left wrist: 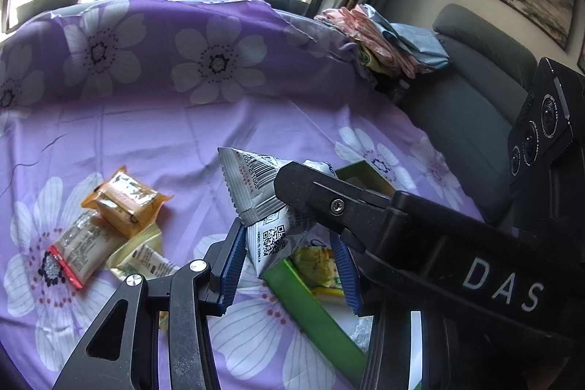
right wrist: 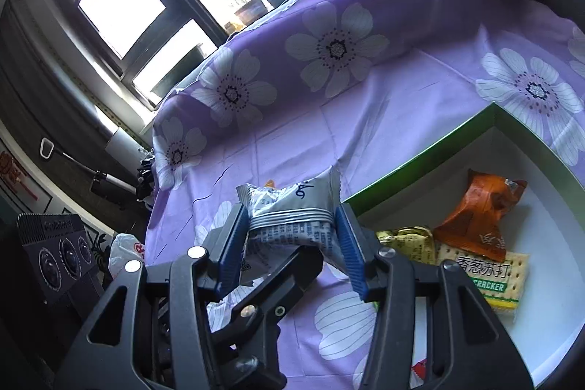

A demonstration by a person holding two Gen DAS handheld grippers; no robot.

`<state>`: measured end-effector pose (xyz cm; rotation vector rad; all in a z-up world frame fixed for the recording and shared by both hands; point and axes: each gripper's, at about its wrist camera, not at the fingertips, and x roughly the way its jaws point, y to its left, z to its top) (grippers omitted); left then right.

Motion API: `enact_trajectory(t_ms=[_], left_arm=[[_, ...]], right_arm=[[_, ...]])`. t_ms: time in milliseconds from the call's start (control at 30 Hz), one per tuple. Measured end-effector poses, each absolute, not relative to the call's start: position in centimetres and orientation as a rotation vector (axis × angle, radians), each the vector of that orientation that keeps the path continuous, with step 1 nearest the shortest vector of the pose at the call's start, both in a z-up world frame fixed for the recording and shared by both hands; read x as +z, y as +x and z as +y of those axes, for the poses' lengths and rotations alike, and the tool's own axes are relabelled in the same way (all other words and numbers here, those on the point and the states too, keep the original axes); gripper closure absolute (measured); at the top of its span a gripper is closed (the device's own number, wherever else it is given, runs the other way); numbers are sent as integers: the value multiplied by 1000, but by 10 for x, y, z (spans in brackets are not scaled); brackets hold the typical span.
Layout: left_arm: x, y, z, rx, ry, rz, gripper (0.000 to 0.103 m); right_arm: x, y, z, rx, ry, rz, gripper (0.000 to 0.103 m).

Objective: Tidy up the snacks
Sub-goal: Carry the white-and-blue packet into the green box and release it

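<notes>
A silver-white snack packet (left wrist: 268,240) (right wrist: 292,203) hangs above the purple floral cloth (left wrist: 182,141), gripped from both sides. My left gripper (left wrist: 287,231) is shut on its lower part with blue pads. My right gripper (right wrist: 290,211) is shut on it too; one of its black fingers (left wrist: 325,200) crosses the packet in the left wrist view. Just to the right stands a green box (right wrist: 420,163) (left wrist: 310,313) with a white inside. It holds an orange packet (right wrist: 479,214), a cracker pack (right wrist: 486,276) and a yellow packet (right wrist: 406,240). Loose on the cloth lie an orange-yellow packet (left wrist: 124,200), a clear packet with a red edge (left wrist: 80,251) and a pale yellow one (left wrist: 142,258).
The cloth rises over a hump at the back below a window. A pile of folded clothes (left wrist: 387,39) and a grey sofa (left wrist: 468,90) stand to the right. A white plastic bag (right wrist: 124,251) lies off the cloth's left edge.
</notes>
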<state>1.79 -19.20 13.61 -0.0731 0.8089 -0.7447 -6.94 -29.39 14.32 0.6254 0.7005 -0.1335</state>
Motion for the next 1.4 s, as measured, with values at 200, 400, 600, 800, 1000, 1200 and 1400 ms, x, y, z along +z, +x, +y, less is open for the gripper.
enact_trajectory(t_ms=[200,400,600,800,1000,1200,1400], left_arm=[[132,16,-232,-817,-29,843,56],[125,11,-264,-877,17,880,56],[118,6,-291,-919,40,912,56],[106,3,-308,-946,53,963,56],[95,4,-312,-960,26,1021,56],[100,2,-302,-948,22,1002,56],[117,5,-271,-898,-13,951,56]], right_arm=[[141,-89,-325,-229,695,694,51],[133,-105,-353,-289,795,706,49],[125,-120,-373,-341,842,714,48],[117,-128,-388,-422,866,740,48],[110,-135,-398,-467,888,753,48],[112,-135,-399,-473,889,745,39],[125,-138,-392,-505,830,695,24]])
